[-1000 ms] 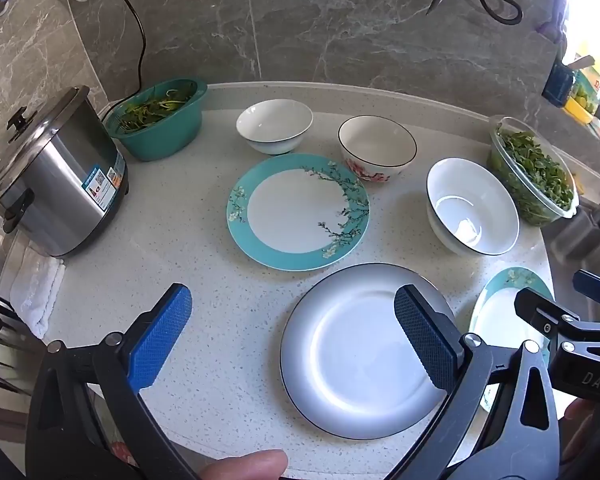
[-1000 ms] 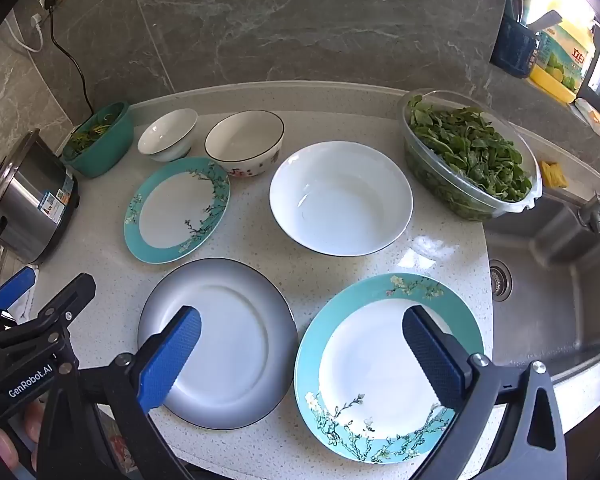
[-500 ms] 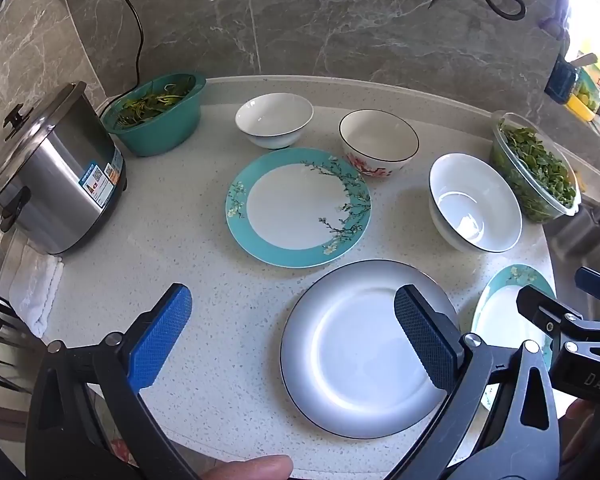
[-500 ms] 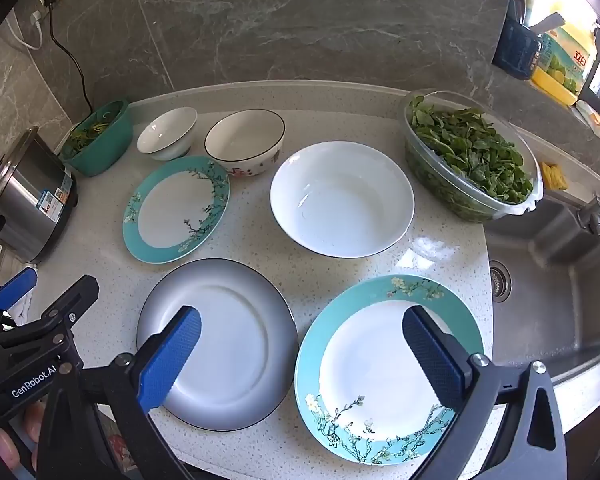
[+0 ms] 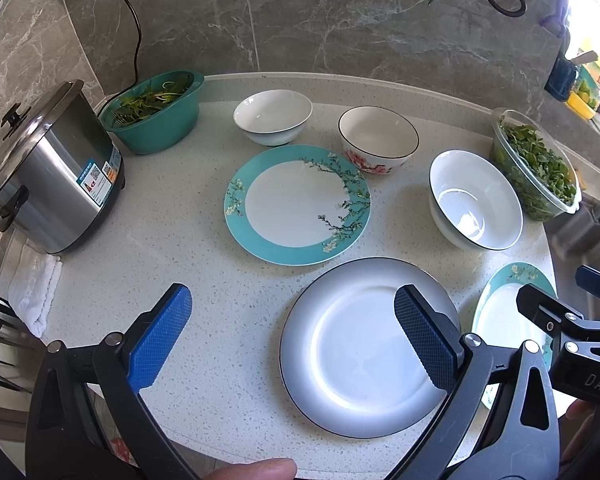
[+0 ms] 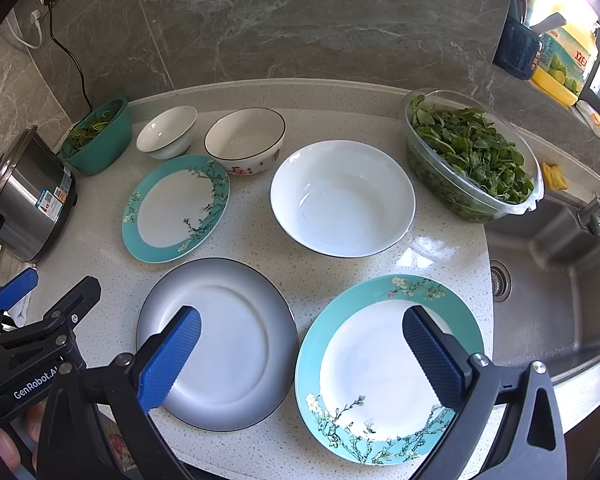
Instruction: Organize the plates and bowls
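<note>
Currently the left gripper (image 5: 292, 340) is spread wide at the bottom of its frame, gripping nothing, its fingers above the counter (image 5: 204, 280) and the grey-rimmed plate (image 5: 364, 344). Likewise the right gripper (image 6: 300, 356) gapes empty, low in frame, over the teal floral plate (image 6: 380, 364); the white bowl (image 6: 342, 198) sits mid-frame.

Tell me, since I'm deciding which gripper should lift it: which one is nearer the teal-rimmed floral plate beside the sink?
Right. The right gripper hangs open directly over the teal-rimmed floral plate; the left gripper hovers beside it, over the grey-rimmed white plate.
</note>
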Motion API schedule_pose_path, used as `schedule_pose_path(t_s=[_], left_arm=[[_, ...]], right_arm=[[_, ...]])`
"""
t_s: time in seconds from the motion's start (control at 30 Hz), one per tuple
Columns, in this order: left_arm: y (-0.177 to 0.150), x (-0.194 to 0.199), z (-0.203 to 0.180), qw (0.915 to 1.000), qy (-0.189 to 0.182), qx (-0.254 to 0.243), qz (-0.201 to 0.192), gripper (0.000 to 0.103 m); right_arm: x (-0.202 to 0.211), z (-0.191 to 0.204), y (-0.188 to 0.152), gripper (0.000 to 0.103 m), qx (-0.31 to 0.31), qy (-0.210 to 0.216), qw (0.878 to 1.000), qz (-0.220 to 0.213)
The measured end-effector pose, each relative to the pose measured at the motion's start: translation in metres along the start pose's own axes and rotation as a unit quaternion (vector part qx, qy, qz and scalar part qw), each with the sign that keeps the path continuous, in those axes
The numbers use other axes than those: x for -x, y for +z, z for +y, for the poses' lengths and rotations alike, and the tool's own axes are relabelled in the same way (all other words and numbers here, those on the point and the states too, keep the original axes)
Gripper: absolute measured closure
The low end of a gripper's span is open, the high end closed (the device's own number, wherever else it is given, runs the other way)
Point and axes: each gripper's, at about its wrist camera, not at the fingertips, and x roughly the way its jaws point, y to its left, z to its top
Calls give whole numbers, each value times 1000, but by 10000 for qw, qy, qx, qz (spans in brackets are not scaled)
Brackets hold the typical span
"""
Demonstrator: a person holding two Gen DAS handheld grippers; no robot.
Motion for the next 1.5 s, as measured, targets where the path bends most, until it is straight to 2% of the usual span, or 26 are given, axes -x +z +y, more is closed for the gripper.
schedule_pose_path(t_s=[1.5], left_arm=[[-4, -2, 0, 10000, -6, 2, 55, 0]], right_arm=[[0, 0, -1, 0, 0, -8, 10000, 22]])
